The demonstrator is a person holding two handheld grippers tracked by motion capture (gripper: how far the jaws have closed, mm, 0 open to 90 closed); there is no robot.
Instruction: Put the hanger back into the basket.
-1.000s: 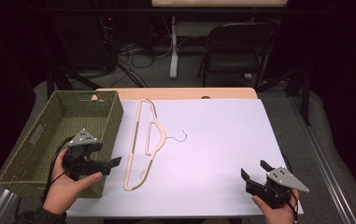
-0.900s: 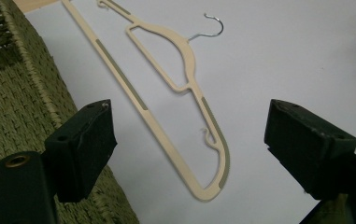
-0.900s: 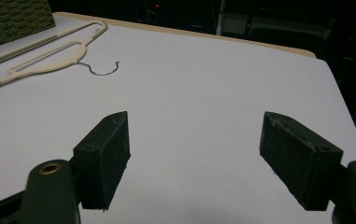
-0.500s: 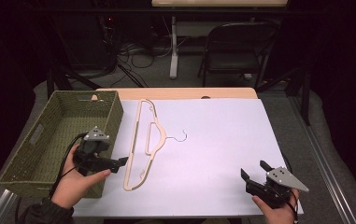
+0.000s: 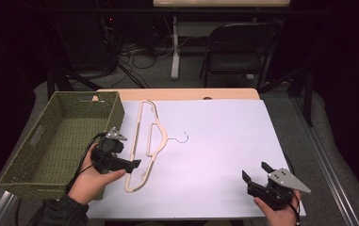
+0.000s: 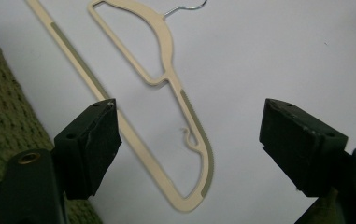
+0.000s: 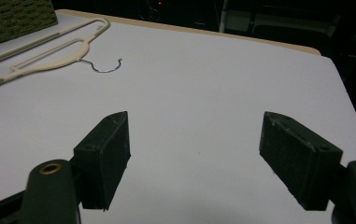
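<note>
A cream plastic hanger (image 5: 162, 138) with a thin wire hook lies flat on the white sheet, left of centre. My left gripper (image 5: 133, 165) hovers at the hanger's near end, just right of the basket, and points toward it. In the left gripper view the hanger (image 6: 167, 43) runs under the gap of the gripper (image 6: 189, 106). The jaws stand wide and have just been closing a little, without touching the hanger. My right gripper (image 5: 255, 173) rests open at the near right of the sheet. In the right gripper view, bare sheet lies between the jaws of the gripper (image 7: 194, 117), and the hanger (image 7: 49, 61) is far off.
A green woven basket (image 5: 39, 134) stands at the table's left edge, close beside my left hand. The white sheet (image 5: 224, 136) covers most of the wooden table. A folding chair (image 5: 243, 44) and cables sit on the floor beyond the far edge.
My left hand has moved right, from over the basket's near corner to the hanger's near end. The right hand and the hanger have stayed put.
</note>
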